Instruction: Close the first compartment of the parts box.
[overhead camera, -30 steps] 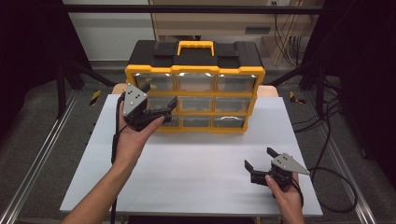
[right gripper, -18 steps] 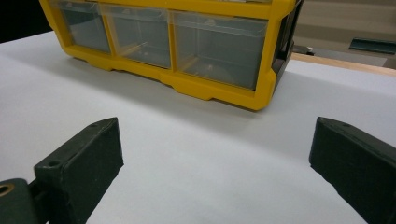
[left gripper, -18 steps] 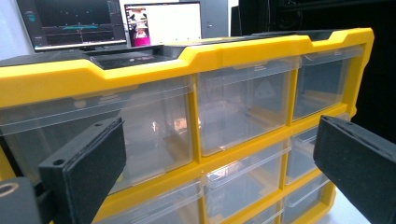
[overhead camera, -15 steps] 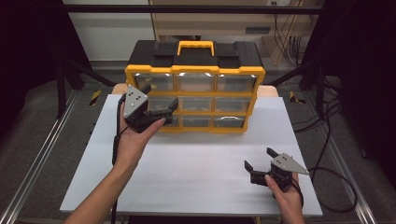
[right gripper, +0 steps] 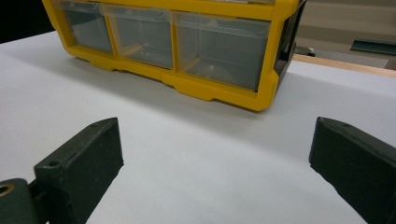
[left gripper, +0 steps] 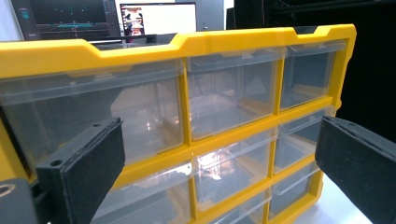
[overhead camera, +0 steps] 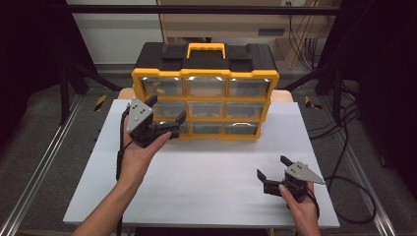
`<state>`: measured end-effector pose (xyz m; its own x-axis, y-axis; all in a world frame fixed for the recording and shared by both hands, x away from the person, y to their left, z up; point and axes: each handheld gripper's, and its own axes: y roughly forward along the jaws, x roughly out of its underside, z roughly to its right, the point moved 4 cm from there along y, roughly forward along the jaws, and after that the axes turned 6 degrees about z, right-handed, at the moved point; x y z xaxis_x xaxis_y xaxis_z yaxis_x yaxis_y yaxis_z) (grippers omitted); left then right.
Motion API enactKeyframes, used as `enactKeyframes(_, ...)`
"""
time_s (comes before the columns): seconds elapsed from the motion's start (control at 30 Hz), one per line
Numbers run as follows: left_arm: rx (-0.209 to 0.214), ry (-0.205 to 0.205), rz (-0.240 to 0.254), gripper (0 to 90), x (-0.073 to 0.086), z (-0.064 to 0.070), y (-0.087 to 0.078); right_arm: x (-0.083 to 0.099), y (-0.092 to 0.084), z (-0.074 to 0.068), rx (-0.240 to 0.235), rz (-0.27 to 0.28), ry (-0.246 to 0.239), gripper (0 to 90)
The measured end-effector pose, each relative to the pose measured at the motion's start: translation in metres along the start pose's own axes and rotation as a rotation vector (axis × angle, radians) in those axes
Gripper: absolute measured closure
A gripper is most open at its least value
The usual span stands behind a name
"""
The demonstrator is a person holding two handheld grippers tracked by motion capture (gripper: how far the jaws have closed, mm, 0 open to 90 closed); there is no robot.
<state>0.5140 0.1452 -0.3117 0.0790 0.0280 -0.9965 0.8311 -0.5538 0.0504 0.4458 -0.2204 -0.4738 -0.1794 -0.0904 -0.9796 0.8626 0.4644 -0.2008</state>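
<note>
Cabinet: the yellow plastic nine-drawer organiser (overhead camera: 205,93) with clear drawers and black top stands at the back of the white counter (overhead camera: 206,172).
Left hand-held gripper (overhead camera: 164,121): my jaws gape wide, holding nothing, close before the cabinet's left drawers.
Right hand-held gripper (overhead camera: 272,168): wide open, empty, resting well in front of the cabinet.
Progress: I judge no drawer pulled yet; grasping remains.
Unclear: drawer contents too faint to tell.

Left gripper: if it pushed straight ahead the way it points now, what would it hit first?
Probably the drawer cabinet: the open left gripper faces its clear drawer fronts, likely the left or middle column; which row is unclear.
</note>
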Motion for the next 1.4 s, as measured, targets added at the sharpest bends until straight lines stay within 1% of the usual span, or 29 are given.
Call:
enactKeyframes(0.13, -0.003, -0.001, -0.001, 1.3, 0.002, -0.002, -0.005, 0.000, 0.000, -0.001, -0.001, 0.000, -0.002, 3.4)
enactKeyframes(0.27, -0.011, -0.010, 0.009, 1.2, 0.004, -0.004, -0.011, 0.000, 0.000, -0.001, -0.002, -0.001, -0.004, 3.3)
enactKeyframes(0.33, -0.016, -0.004, 0.009, 1.1, 0.007, -0.006, -0.015, 0.000, 0.000, -0.001, -0.004, -0.001, -0.007, 3.3)
enactKeyframes(0.4, -0.021, -0.015, 0.012, 1.0, 0.010, -0.008, -0.019, 0.000, 0.000, -0.002, -0.002, -0.003, -0.008, 3.3)
enactKeyframes(0.47, -0.025, -0.011, 0.007, 1.0, 0.013, -0.009, -0.023, 0.000, 0.000, -0.002, -0.002, -0.003, -0.009, 3.3)
enactKeyframes(0.6, -0.032, -0.023, 0.010, 0.8, 0.018, -0.013, -0.029, 0.000, 0.001, -0.003, -0.003, -0.004, -0.012, 3.4)
enactKeyframes(0.7, -0.035, -0.018, 0.004, 0.6, 0.022, -0.016, -0.032, 0.000, 0.001, -0.003, -0.004, -0.004, -0.012, 3.4)
enactKeyframes(0.83, -0.043, -0.029, 0.001, 0.7, 0.027, -0.020, -0.037, 0.000, 0.001, -0.003, -0.004, -0.007, -0.012, 3.4)
enactKeyframes(1.0, -0.046, -0.042, -0.005, 0.7, 0.036, -0.023, -0.043, 0.001, 0.001, -0.004, -0.004, -0.008, -0.015, 3.4)
enactKeyframes(1.2, -0.053, -0.049, -0.025, 0.7, 0.049, -0.026, -0.050, 0.001, 0.002, -0.004, -0.004, -0.012, -0.021, 3.4)
enactKeyframes(1.3, -0.055, -0.042, -0.024, 0.7, 0.055, -0.028, -0.053, 0.002, 0.002, -0.005, -0.005, -0.015, -0.019, 3.4)
enactKeyframes(1.4, -0.066, -0.050, -0.024, 0.7, 0.060, -0.030, -0.057, 0.002, 0.002, -0.005, -0.004, -0.020, -0.022, 3.4)
